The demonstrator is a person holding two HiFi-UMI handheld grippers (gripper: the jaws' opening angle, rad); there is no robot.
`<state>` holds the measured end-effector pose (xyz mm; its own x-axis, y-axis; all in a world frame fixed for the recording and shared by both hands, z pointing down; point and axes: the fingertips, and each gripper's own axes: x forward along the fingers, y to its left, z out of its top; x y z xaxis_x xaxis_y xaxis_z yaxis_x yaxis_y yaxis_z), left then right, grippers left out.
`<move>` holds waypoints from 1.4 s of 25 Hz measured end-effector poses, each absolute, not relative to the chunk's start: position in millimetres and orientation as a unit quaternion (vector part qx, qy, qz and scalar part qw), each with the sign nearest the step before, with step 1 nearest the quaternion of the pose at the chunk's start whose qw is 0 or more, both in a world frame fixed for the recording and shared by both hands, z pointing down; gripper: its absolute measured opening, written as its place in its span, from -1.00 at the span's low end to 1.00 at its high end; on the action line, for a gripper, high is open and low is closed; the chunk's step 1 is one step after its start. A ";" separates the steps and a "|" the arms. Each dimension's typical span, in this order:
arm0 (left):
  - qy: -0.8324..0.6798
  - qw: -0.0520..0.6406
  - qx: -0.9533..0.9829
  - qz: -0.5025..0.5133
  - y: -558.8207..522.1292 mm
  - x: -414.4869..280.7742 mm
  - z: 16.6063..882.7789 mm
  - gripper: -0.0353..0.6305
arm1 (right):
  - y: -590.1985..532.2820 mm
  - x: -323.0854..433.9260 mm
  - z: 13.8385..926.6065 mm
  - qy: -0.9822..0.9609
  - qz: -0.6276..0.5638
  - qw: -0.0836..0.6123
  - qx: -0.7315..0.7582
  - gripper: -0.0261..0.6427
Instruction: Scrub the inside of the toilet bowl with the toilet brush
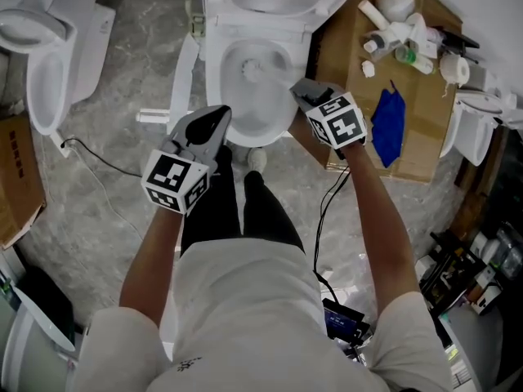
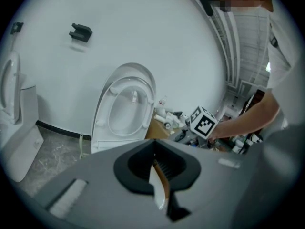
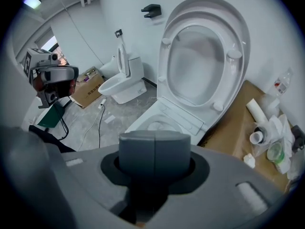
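Note:
The white toilet bowl (image 1: 214, 64) stands open at the top middle of the head view, its seat and lid (image 3: 200, 61) raised against the wall. The toilet brush's white head (image 1: 252, 69) sits inside the bowl, its handle running right to my right gripper (image 1: 301, 92), which is shut on it just over the bowl's right rim. In the right gripper view the two grey jaw halves (image 3: 154, 151) meet with no gap, and the brush is hidden below them. My left gripper (image 1: 219, 119) hangs at the bowl's front left edge, jaws closed to a point and holding nothing.
A second toilet (image 1: 49, 55) stands at the far left, with a cardboard box (image 1: 16, 178) and a floor cable (image 1: 98, 162) near it. To the right of the bowl, cardboard sheet (image 1: 351, 96) carries white pipe parts (image 1: 400, 31) and a blue cloth (image 1: 388, 125). The person's legs (image 1: 245, 211) are in front of the bowl.

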<state>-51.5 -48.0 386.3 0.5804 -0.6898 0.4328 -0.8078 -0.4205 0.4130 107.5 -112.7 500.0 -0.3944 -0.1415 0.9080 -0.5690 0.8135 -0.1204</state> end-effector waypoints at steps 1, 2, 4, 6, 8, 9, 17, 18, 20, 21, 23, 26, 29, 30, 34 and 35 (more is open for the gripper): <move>-0.447 0.301 0.837 0.097 -51.9 -53.6 390.0 -0.92 | -115.9 104.6 505.9 -0.806 0.209 0.509 0.216 -0.49; -0.447 0.303 0.836 0.096 -55.9 -55.2 393.9 -0.92 | -119.1 101.8 512.4 -0.804 0.207 0.515 0.213 -0.48; -0.444 0.306 0.837 0.095 -62.8 -56.0 402.0 -0.92 | -124.8 98.2 526.7 -0.798 0.204 0.528 0.206 -0.48; -0.439 0.308 0.838 0.096 -68.0 -55.6 409.3 -0.92 | -129.7 94.9 541.1 -0.791 0.201 0.543 0.197 -0.49; -0.435 0.309 0.840 0.099 -72.3 -56.9 415.9 -0.92 | -136.2 90.7 555.2 -0.785 0.199 0.556 0.189 -0.49; -0.433 0.309 0.841 0.100 -74.3 -58.4 419.1 -0.92 | -141.0 88.9 561.6 -0.781 0.196 0.563 0.187 -0.49; -0.428 0.313 0.840 0.120 -85.7 -74.3 447.8 -0.92 | -177.6 76.6 598.5 -0.764 0.161 0.600 0.171 -0.49; -0.427 0.314 0.840 0.121 -87.0 -76.0 450.2 -0.92 | -180.9 75.2 602.3 -0.763 0.159 0.603 0.170 -0.49; -0.425 0.316 0.839 0.122 -89.7 -80.0 453.7 -0.92 | -187.3 71.3 609.8 -0.760 0.156 0.608 0.168 -0.49; -0.425 0.317 0.839 0.121 -91.3 -81.8 455.1 -0.92 | -190.7 69.7 613.2 -0.759 0.153 0.611 0.166 -0.49; -0.424 0.319 0.839 0.120 -94.4 -83.5 458.1 -0.92 | -197.5 68.8 619.1 -0.754 0.150 0.618 0.165 -0.49; -0.419 0.322 0.841 0.120 -95.9 -85.1 464.3 -0.92 | -205.7 67.3 628.2 -0.749 0.151 0.624 0.164 -0.49; -0.417 0.326 0.840 0.122 -97.1 -89.9 470.5 -0.92 | -216.2 64.4 636.8 -0.743 0.144 0.633 0.160 -0.49; -0.417 0.328 0.839 0.122 -96.9 -91.2 472.3 -0.92 | -219.0 64.6 639.3 -0.740 0.144 0.638 0.159 -0.49; -0.416 0.331 0.838 0.122 -97.6 -97.3 478.2 -0.92 | -235.1 63.0 646.3 -0.734 0.144 0.643 0.163 -0.49; -0.416 0.332 0.838 0.122 -97.6 -99.6 479.5 -0.92 | -236.2 62.7 648.3 -0.732 0.148 0.645 0.161 -0.49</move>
